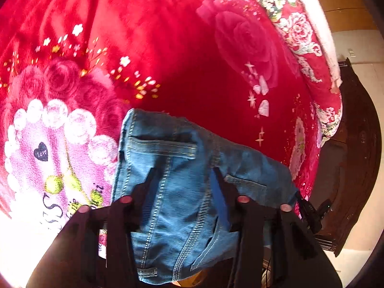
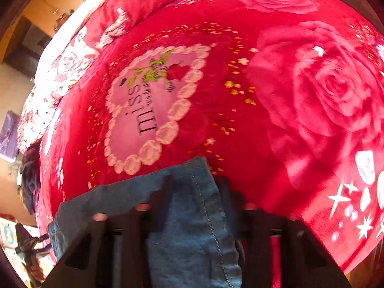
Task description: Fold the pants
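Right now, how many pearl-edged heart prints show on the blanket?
2. One heart print lies left of the jeans in the left wrist view; another sits above them in the right wrist view. Possibly the same print; others may be hidden.

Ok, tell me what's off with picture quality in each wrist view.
Left wrist view: blown-out glare at the lower left of the red floral blanket; the jeans stay fairly sharp. Right wrist view: motion blur smears the jeans and blanket. Both: fisheye bulge, dark corners.

We've got 2 wrist cams, both angled steeply down along their fingers, sitting close over the red blanket (image 1: 168, 48); both catch the jeans (image 1: 187, 192) up close.
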Demonstrator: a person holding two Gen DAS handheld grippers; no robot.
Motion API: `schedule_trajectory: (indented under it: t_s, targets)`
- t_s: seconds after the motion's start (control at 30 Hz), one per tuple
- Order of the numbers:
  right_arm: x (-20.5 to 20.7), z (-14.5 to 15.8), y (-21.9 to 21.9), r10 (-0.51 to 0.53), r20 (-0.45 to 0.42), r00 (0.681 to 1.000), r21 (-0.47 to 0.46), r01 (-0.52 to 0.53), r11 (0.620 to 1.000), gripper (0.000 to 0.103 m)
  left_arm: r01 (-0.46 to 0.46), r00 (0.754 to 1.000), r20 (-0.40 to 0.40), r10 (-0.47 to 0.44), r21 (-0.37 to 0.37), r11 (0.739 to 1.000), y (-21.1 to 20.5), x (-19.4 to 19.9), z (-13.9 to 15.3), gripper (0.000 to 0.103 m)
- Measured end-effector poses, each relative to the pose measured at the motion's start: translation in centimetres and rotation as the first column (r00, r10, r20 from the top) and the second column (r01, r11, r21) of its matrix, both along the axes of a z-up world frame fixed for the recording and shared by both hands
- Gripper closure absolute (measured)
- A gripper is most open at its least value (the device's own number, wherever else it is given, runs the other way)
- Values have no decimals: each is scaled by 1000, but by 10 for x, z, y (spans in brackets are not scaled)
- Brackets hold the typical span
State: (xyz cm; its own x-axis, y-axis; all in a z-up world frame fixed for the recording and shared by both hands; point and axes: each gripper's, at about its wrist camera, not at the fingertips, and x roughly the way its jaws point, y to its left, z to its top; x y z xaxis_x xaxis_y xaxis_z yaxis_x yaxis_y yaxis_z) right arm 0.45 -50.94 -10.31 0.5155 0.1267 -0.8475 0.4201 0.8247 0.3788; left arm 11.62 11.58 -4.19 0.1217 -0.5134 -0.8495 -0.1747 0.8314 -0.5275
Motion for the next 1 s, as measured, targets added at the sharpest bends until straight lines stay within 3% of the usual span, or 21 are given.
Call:
schedule_trajectory:
  t_s: [0.03,0.1,0.17,0.2,0.27,0.4,0.5,0.53,0.57,0.63,0.8,0.87,1.0]
  targets:
    - [-1,9,-1,-3,53,999,-13,3,1000,93,2,1000,21,-2,9,1000,-2,2,4,86]
    - [0,7,-10,-60,64,996,-18,61,998,93,-4,1000,10,3,107,994,-10,10,-6,86]
    - [12,-16,-17,-79,-65,995,-69,74,995,94,19,998,-63,-7,193,981,-18,20,-31,98]
    - [15,-25,-17,-94,-118,989,-117,80,990,100,5,996,-88,14,203,979,-16,22,-38,100]
    - [10,-27,-22,-120,-116,986,-93,109,990,103,-42,993,-100,59,163,986,-8,23,-36,101]
    - [-16,-9,-31,-124,-55,991,-8,124,992,92,-57,996,-56,63,98,994,17,11,-12,100]
    - [-46,-1,-32,-104,-44,994,40,106,994,69,-73,996,-56,74,11,997,39,-4,-3,92]
    - [-55,1,-31,-103,-47,994,55,105,993,65,-88,994,-66,87,-20,996,45,-11,-4,83]
    - [-68,0,-30,-104,-50,993,78,108,991,65,-97,992,-79,94,-41,994,49,-18,-6,71]
    - [-94,-5,-28,-119,-52,992,134,125,983,64,-102,990,-106,94,-66,993,51,-37,-10,62]
    - [-150,-21,-17,-170,-90,981,249,187,950,53,-89,983,-180,46,-239,967,41,-102,-10,62]
    - [-163,-28,-12,-171,-101,980,285,193,939,50,-85,977,-211,23,-287,954,32,-124,-9,56]
    - [-169,-38,-8,-211,-63,976,325,220,920,50,-67,974,-226,4,-274,959,11,-129,-21,52]
